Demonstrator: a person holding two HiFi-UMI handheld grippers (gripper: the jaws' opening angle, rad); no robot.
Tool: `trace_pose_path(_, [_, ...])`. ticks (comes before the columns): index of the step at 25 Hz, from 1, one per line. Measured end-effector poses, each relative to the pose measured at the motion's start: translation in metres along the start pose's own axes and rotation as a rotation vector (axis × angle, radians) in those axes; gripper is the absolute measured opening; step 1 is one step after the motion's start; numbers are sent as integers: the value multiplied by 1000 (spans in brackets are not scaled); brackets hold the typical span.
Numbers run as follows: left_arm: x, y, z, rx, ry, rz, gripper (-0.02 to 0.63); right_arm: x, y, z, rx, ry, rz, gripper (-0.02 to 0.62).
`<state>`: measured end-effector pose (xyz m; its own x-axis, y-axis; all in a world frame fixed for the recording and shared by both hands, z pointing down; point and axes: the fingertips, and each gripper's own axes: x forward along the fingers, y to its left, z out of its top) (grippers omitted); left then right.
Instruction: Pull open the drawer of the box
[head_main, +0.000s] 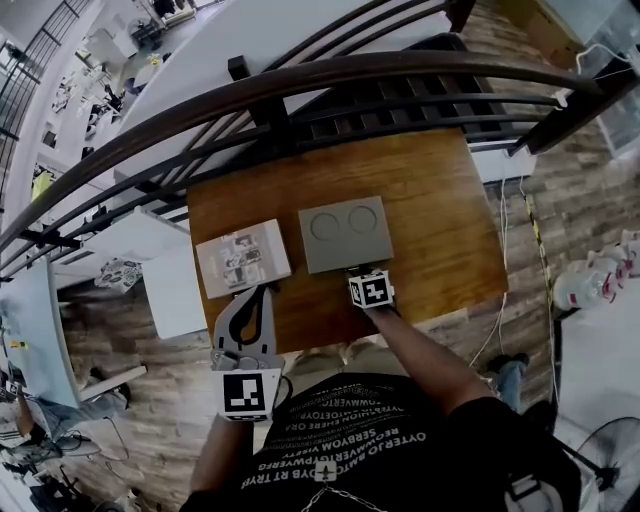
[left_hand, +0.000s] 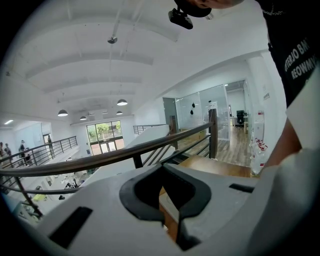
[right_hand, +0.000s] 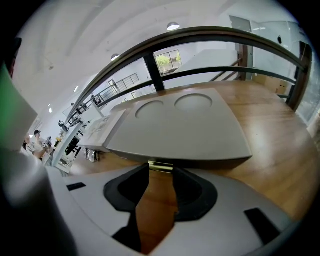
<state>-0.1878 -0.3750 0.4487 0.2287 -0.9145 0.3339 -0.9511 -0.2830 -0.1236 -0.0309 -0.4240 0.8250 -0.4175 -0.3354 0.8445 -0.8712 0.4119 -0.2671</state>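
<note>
A flat grey box (head_main: 345, 235) with two round recesses on top lies on the wooden table (head_main: 440, 220). In the right gripper view its front face (right_hand: 180, 150) fills the middle, and a small brass drawer handle (right_hand: 161, 166) sticks out at the bottom edge. My right gripper (right_hand: 161, 169) is at that front edge (head_main: 362, 273), its jaw tips set against both sides of the handle. The drawer looks closed. My left gripper (head_main: 262, 291) is held up near the table's front edge, its tips (left_hand: 161, 166) together and empty.
A white printed box (head_main: 242, 258) lies left of the grey box, just beyond the left gripper. A dark metal railing (head_main: 300, 85) runs along the table's far side. White cabinets (head_main: 175, 290) stand left of the table, and bottles (head_main: 590, 280) sit on the floor at the right.
</note>
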Motion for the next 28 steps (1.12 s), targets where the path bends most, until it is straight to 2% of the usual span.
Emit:
trace_pose_path(7, [-3,-11,4,19,0,-6,5,0,0,-2,-13,12,-22,163])
trace_pose_path(12, [-7,-17,8,29,-4,-6,5,-5,-4,-14,-75,59,-61,82])
trace_pose_path(15, [-14,-24,10,38,-10,-8,5,-7,-9,-13,-65,28,-66,32])
trace_pose_path(16, [-15,-26,10,41,-13,-8,5,-6,-7,-14,-33,26,-43,49])
trace_pose_path(18, [-18,-28,6,43,-5,-7,5,-4,-1,-15,45,36,11,178])
trace_pose_path(19, [-20,-29,4,42,1,-4,5,-3,2,-15,70,37,22,193])
trace_pose_path(24, [-29,-27,-2,34,10,25,5,8,0,-9,76,40,-30,193])
trace_pose_path(28, [-37,-19,-4,40,29,51,5,8,0,-7,106,45,-46,166])
